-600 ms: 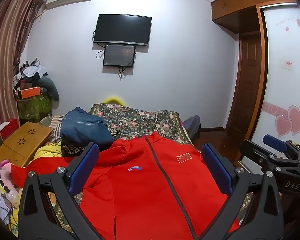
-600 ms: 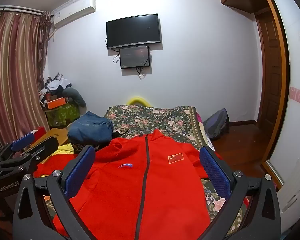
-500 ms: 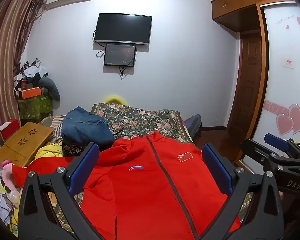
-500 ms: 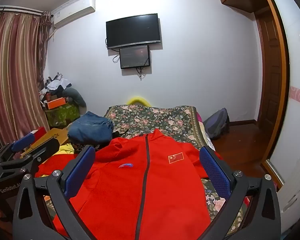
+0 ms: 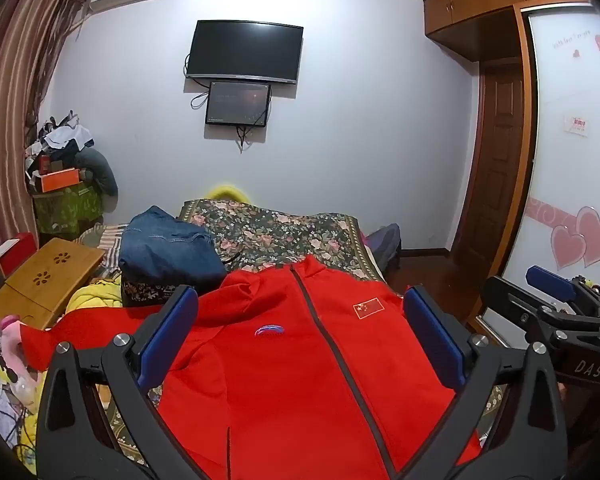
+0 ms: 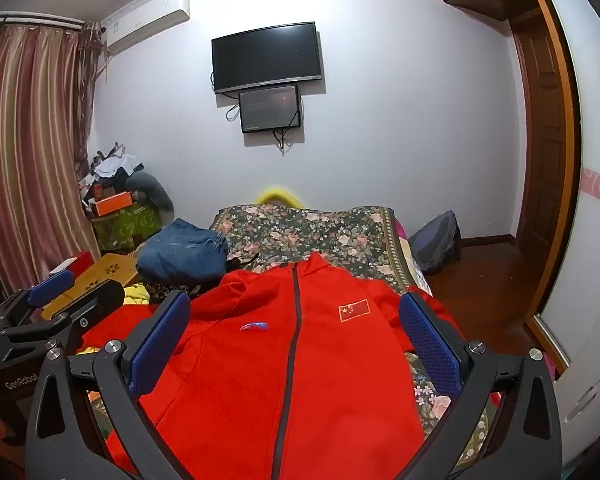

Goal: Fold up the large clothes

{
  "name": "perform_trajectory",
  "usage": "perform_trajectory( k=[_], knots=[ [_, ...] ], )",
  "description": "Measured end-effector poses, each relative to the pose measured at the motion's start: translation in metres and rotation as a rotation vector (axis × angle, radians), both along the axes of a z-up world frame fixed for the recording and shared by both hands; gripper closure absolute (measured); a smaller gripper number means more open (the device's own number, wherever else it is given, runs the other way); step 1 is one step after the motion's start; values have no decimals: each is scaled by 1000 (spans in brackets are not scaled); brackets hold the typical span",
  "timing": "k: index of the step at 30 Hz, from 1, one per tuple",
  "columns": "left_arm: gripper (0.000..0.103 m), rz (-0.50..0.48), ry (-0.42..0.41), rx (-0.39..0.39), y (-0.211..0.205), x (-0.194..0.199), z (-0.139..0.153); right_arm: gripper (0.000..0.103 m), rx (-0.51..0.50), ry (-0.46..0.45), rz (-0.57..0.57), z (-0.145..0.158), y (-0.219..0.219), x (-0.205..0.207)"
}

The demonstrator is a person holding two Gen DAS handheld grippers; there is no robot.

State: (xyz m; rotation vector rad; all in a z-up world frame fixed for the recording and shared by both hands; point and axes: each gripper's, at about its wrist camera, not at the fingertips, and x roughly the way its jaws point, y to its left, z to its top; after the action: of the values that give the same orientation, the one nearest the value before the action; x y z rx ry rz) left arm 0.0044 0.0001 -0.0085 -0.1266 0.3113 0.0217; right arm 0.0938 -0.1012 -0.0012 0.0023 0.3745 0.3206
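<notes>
While the red jacket (image 5: 300, 360) is lying zipped and face-up on the floral bed (image 5: 284, 236), the left tool (image 5: 300, 336) and right tool (image 6: 296, 340) are hovering above it, jaws spread wide, gripping nothing.

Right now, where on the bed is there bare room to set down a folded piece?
Bare floral bedspread lies beyond the red jacket collar, right of the blue jeans. A thin strip runs along the jacket's right side. The left is crowded: jeans, yellow cloth, wooden lap table.
</notes>
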Motion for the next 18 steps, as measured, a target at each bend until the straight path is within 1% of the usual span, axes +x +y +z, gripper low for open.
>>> perform_trajectory(
  k=[6,18],
  knots=[
    [0,0,5,-4,2,0,-1,0,-2,0,1,-6,5,1],
    [0,3,18,-6,2,3,-3,0,-3,21,-1,0,4,4]
  ],
)
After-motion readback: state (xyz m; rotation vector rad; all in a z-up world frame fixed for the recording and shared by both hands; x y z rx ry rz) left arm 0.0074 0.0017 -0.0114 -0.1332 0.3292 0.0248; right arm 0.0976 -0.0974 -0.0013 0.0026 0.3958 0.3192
